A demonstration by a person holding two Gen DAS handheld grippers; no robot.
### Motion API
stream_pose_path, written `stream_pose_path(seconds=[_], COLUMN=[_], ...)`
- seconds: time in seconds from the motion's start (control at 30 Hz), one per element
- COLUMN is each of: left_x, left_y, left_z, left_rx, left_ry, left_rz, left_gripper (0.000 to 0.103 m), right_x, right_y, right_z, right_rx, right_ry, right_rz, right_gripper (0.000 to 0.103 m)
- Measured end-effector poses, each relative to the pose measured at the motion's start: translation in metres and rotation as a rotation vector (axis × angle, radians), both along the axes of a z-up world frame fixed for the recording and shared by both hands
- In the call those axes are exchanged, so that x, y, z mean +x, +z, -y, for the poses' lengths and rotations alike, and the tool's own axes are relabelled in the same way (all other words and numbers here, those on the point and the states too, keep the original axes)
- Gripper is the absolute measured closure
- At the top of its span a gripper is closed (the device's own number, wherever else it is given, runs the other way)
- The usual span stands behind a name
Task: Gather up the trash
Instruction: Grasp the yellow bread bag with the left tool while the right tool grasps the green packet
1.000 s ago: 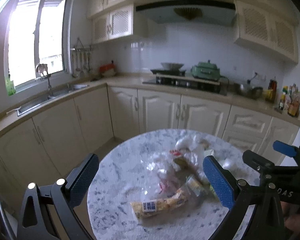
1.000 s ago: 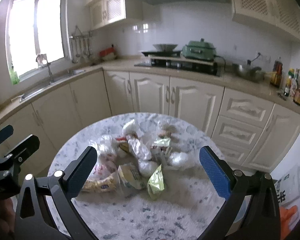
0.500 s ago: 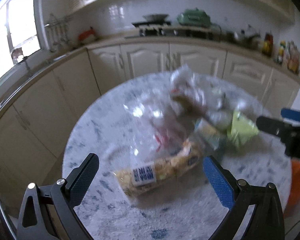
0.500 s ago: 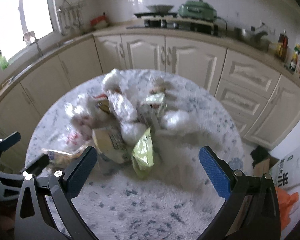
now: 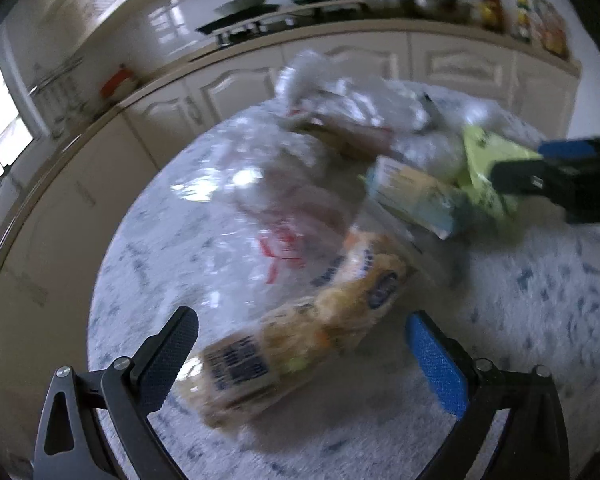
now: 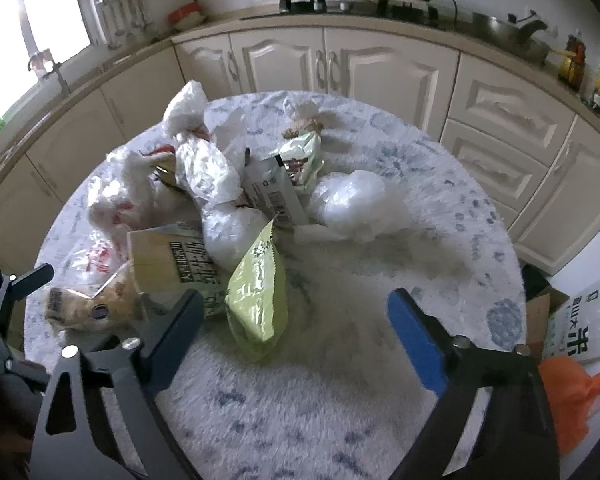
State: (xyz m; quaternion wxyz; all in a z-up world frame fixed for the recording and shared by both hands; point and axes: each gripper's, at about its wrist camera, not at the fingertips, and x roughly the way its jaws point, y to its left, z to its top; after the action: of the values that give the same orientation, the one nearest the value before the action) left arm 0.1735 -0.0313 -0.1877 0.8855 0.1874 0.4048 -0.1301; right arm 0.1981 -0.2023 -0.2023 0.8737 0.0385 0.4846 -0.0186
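Note:
A pile of trash lies on a round marbled table (image 6: 340, 400). A clear bag with a yellow snack wrapper (image 5: 300, 332) lies just ahead of my left gripper (image 5: 300, 348), which is open with its jaws on either side of the wrapper's near end. A light green wrapper (image 6: 256, 292) lies just ahead of my right gripper (image 6: 292, 328), which is open and empty. A beige carton (image 6: 172, 260), crumpled white bags (image 6: 208, 176) and a clear bag (image 6: 352, 204) lie behind. The yellow wrapper also shows in the right wrist view (image 6: 88, 308).
Cream kitchen cabinets (image 6: 340, 64) and a counter with a stove stand behind the table. An orange bag (image 6: 572, 396) and a white sack (image 6: 580, 328) lie on the floor at the right. The left gripper shows at the left edge of the right wrist view (image 6: 4, 308).
Both grippers have moved down and forward toward the trash pile. The yellow wrapper now sits between the left jaws, and the green wrapper is close to the right jaws.

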Motion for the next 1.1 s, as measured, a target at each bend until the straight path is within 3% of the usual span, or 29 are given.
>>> stream_pose_path(seconds=[0.13,0.33,0.43,0.53,0.6,0.67,0.73,0.87,1.0,1.1], left_x=[0.005,0.01,0.008,0.005,0.006,0.008,0.005,0.012,0.002,-0.007], left_y=[-0.003,-0.001,-0.001,0.001,-0.003,-0.002,-0.002,-0.002,0.002,0.008], left_z=[0.002,-0.01,-0.016,-0.022,-0.019,-0.011,-0.004,-0.002,-0.008,-0.025], left_rx=[-0.02,-0.068,-0.073,-0.088,-0.071,-0.027,-0.005,-0.041,-0.065,-0.145], left_ry=[0.001,0.058,0.073,0.079,0.086,0.08,0.065,0.079,0.095,0.132], left_rz=[-0.025,-0.051,-0.05,-0.063,-0.06,-0.053,-0.017,-0.032,-0.014,-0.029], left_gripper=[0.024,0.045,0.056,0.057,0.054,0.039,0.039,0.056,0.066,0.068], right_x=[0.009,0.003,-0.002,-0.006,-0.008,-0.007,-0.005,-0.006,-0.015,-0.02], right_y=[-0.013,-0.015,-0.013,-0.009,-0.007,-0.009,-0.013,-0.014,-0.01,-0.009], right_z=[-0.002,-0.009,-0.006,-0.001,0.0,0.001,0.002,0.003,0.008,0.014], right_rx=[0.03,0.08,0.101,0.12,0.126,0.127,0.13,0.144,0.167,0.185], right_ry=[0.024,0.08,0.078,0.069,0.071,0.071,0.071,0.073,0.075,0.068], right_rz=[-0.026,-0.004,0.004,0.011,0.014,0.01,0.001,0.005,0.018,0.022], right_gripper=[0.033,0.068,0.07,0.074,0.074,0.074,0.074,0.075,0.079,0.08])
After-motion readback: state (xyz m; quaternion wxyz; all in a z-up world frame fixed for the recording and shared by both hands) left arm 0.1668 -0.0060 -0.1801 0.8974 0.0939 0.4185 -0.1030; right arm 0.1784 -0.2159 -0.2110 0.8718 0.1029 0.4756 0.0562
